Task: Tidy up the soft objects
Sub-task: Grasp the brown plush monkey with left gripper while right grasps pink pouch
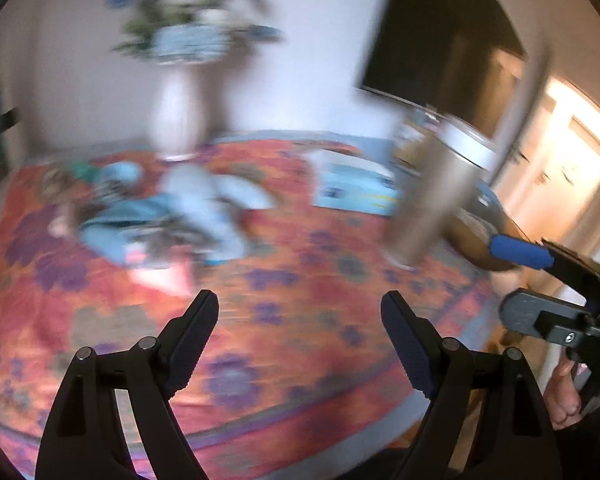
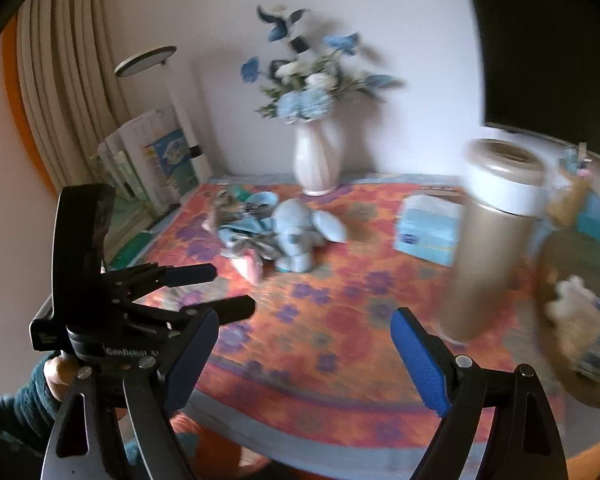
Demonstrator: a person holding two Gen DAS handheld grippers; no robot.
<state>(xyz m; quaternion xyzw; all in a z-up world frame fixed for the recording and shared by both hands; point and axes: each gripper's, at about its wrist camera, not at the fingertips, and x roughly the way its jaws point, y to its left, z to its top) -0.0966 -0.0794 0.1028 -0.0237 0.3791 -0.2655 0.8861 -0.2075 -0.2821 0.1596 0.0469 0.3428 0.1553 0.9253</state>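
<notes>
On the flowered tablecloth [image 2: 320, 312], the soft-toy pile [image 2: 276, 232] is lying unsorted near the vase [image 2: 318, 160], while the left gripper [image 1: 300, 312] and right gripper [image 2: 304, 328] are hovering open and empty, one toy [image 2: 580, 320] already resting in the basket [image 2: 572, 256].

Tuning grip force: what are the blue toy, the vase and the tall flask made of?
Blue plush toy: soft fabric, matte and fuzzy, floppy ears. Vase: likely glazed ceramic, pale with a glossy sheen. Flask: probably brushed metal, satin champagne body, with a white plastic-looking band; blur leaves it open.

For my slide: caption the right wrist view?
Open right claw above floral tablecloth; blue plush toy beyond, flask at right.
</notes>
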